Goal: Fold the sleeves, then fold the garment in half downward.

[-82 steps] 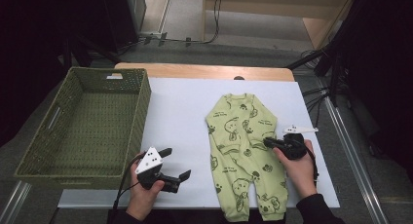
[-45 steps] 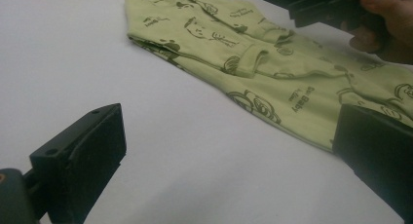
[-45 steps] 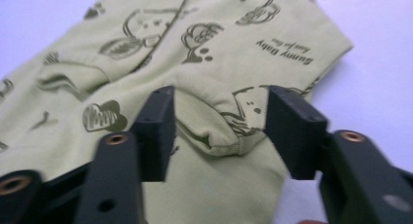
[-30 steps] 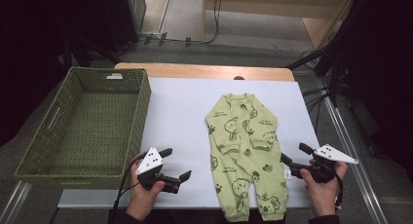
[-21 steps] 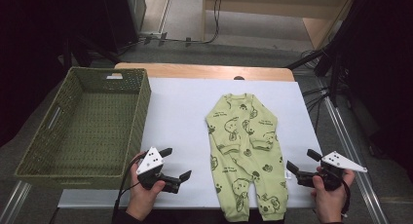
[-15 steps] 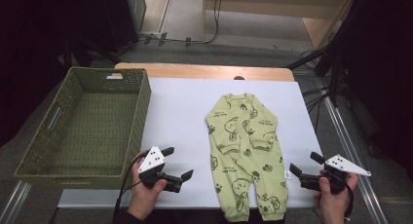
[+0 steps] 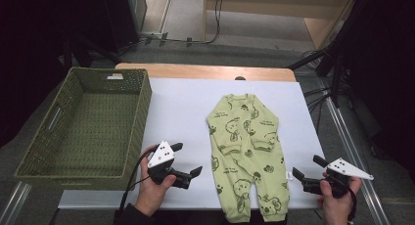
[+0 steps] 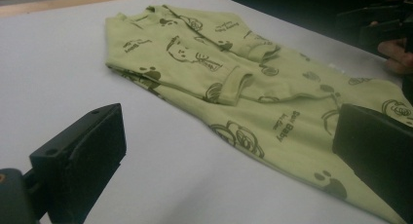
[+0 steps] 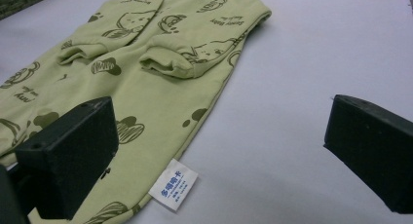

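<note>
A light green baby romper [image 7: 244, 151] with dark cartoon prints lies flat on the white table top [image 7: 186, 107], both sleeves folded in over its chest. My left gripper [image 7: 188, 159] stands open just left of the romper's legs, and the garment [image 8: 234, 73] lies ahead of its jaws. My right gripper [image 7: 307, 166] is at the romper's right edge near the front. It is open, its jaws have just been opening, and nothing is between them. Below it lie the romper's side [image 9: 146, 48] and a white care label [image 9: 174, 184].
A green woven basket [image 7: 142, 117] stands on the left of the table and looks empty. A wooden strip [image 7: 205, 71] runs along the table's far edge. Cables and dark stands occupy the floor beyond. The person's right hand [image 8: 397, 53] appears far off in the left gripper view.
My right gripper has left the romper's right sleeve and drawn back to the right and toward the front edge. The left gripper has shifted only slightly.
</note>
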The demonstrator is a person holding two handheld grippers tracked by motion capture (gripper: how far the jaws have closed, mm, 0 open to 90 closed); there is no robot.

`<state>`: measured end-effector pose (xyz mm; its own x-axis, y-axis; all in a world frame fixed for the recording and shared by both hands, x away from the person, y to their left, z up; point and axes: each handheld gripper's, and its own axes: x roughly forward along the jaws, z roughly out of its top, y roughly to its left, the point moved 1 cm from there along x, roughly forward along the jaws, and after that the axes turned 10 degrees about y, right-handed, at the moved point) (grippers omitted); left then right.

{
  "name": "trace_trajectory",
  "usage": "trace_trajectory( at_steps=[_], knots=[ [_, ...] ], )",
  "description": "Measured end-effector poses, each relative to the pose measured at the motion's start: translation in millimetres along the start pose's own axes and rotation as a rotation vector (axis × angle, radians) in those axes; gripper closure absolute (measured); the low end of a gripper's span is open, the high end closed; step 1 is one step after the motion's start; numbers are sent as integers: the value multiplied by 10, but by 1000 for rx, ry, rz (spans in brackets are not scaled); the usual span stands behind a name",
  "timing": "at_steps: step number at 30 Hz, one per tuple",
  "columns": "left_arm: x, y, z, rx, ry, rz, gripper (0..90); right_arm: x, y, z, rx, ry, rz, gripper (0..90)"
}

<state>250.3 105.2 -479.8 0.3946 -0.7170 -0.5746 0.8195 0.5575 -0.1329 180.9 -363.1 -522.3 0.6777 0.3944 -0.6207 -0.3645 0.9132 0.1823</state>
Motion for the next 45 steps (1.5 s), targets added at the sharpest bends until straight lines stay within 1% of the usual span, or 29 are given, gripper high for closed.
trace_trajectory(
  at_steps=[6, 9, 11, 15, 24, 32, 33, 36, 42, 43, 45],
  knots=[
    [54, 8, 140, 3, -5, -10, 0, 4, -18, -11, -9, -6, 4, 0],
    [84, 9, 206, 9, -5, -18, 0, 6, -25, -15, -8, -11, 4, 0],
    [99, 19, 246, 6, -12, -22, 0, 7, -29, -15, -2, -13, 1, 0],
    [129, 54, 312, -3, -18, -23, 0, 6, -27, -10, -2, -17, 2, 0],
    [214, 132, 444, -10, -18, -28, 0, -5, -24, 2, -2, -28, 2, 0],
    [350, 212, 611, -12, -11, -30, 0, -19, -12, 20, -2, -38, 8, 0],
    [365, 223, 625, -10, -7, -28, 0, -22, -12, 22, -1, -41, 9, 0],
    [439, 273, 672, -22, -1, -24, 0, -25, -12, 23, 3, -45, 12, 0],
    [628, 391, 732, -60, 24, -19, 2, -35, -15, 28, 5, -48, 12, 0],
    [659, 405, 745, -64, 32, 0, 31, -39, -16, 28, 4, -50, 13, 0],
    [716, 427, 771, -66, 49, 22, 103, -44, -18, 25, 7, -48, 13, 0]
  ],
)
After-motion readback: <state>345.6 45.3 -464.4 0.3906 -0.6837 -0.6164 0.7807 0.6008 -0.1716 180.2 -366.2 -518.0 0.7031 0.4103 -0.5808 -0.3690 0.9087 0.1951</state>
